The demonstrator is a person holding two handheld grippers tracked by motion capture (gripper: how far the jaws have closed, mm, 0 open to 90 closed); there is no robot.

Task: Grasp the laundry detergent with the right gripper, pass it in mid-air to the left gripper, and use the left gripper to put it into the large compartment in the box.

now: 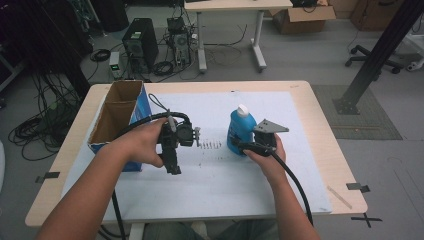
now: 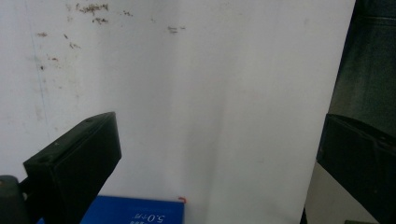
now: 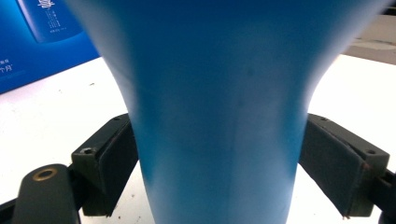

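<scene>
High view: a blue plastic bottle with a white cap (image 1: pixel 241 129) stands upright on the white sheet (image 1: pixel 220 175) covering the light wooden table (image 1: pixel 320 120), right of centre.
Right gripper (image 1: pixel 245 146): held in the person's right hand (image 1: pixel 267 156); in the right gripper view both black pads sit against the bottle's narrow waist (image 3: pixel 215 140), one on each side, so it is clamped on the bottle.
Left gripper (image 1: pixel 172 165): held in the left hand (image 1: pixel 142 145), pointing down at the sheet; in the left gripper view its jaws stand wide apart with bare sheet between them.
Box: an open blue cardboard box with a plain brown inside (image 1: pixel 117 117) stands at the table's left edge, just beside the left hand.
Writing: the box's blue face (image 2: pixel 135 212) shows "5.0" upside down in white; white characters on it in the right gripper view (image 3: pixel 37 28) are too blurred to read.
Surfaces: the bottle is smooth and matt; the pads are ribbed; the sheet carries small dark specks (image 1: pixel 210 145) between the grippers.
</scene>
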